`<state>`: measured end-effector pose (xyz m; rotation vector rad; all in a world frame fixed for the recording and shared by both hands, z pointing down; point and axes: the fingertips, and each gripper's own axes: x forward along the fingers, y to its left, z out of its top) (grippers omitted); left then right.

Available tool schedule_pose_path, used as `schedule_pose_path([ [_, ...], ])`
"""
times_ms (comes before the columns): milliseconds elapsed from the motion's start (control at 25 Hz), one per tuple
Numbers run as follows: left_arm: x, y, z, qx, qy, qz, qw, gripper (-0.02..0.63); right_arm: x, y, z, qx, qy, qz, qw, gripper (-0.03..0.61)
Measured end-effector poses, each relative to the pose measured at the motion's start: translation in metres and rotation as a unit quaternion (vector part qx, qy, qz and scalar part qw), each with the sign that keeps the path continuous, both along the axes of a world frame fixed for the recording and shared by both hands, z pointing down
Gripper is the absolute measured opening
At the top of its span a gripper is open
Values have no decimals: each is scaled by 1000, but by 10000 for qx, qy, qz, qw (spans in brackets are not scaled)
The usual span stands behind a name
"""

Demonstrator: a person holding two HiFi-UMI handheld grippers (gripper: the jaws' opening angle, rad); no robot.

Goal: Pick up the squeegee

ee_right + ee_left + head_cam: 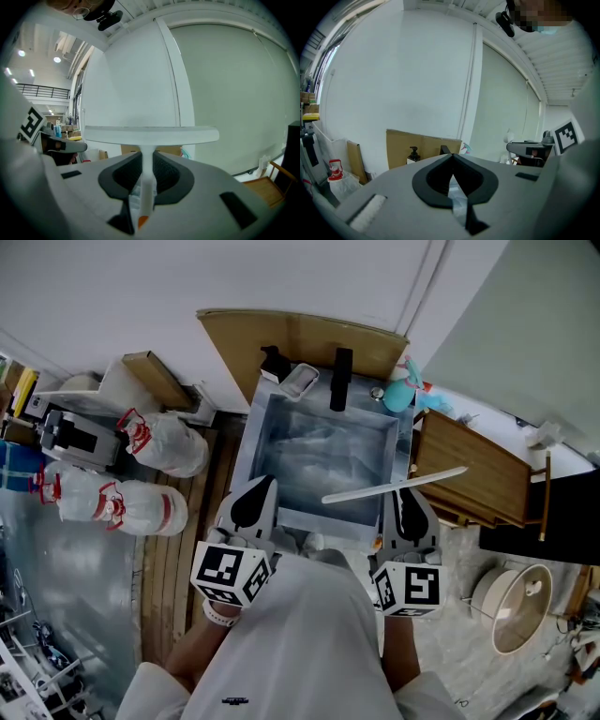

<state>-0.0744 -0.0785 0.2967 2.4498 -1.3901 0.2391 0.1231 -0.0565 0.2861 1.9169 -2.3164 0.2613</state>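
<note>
Right gripper view is showing the right gripper (pixel 146 161) pinching the white T-shaped plastic squeegee (pixel 150 134) by its stem, blade crosswise over the steel sink (pixel 246 451), left gripper (pixel 451 161) pressed together, empty.

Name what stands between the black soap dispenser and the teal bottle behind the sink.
In the head view, a clear tray and the black faucet stand between the soap dispenser and the teal bottle.

1. Head camera: overhead, looking steeply down on the sink (pixel 246 451), left gripper (pixel 265 484) and right gripper (pixel 399 495).
2. Left gripper camera: close behind its jaws, facing the cardboard (pixel 423 146) by the wall.
3. Right gripper camera: likewise; shares cardboard and squeegee (pixel 150 134) with head view.
</note>
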Motion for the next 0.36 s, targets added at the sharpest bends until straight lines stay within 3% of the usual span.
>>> schedule_pose_path([
  [360,0,6,1,-11,-9,39,10000,-2,-2,5,2,-7,7,-10,10000,63],
])
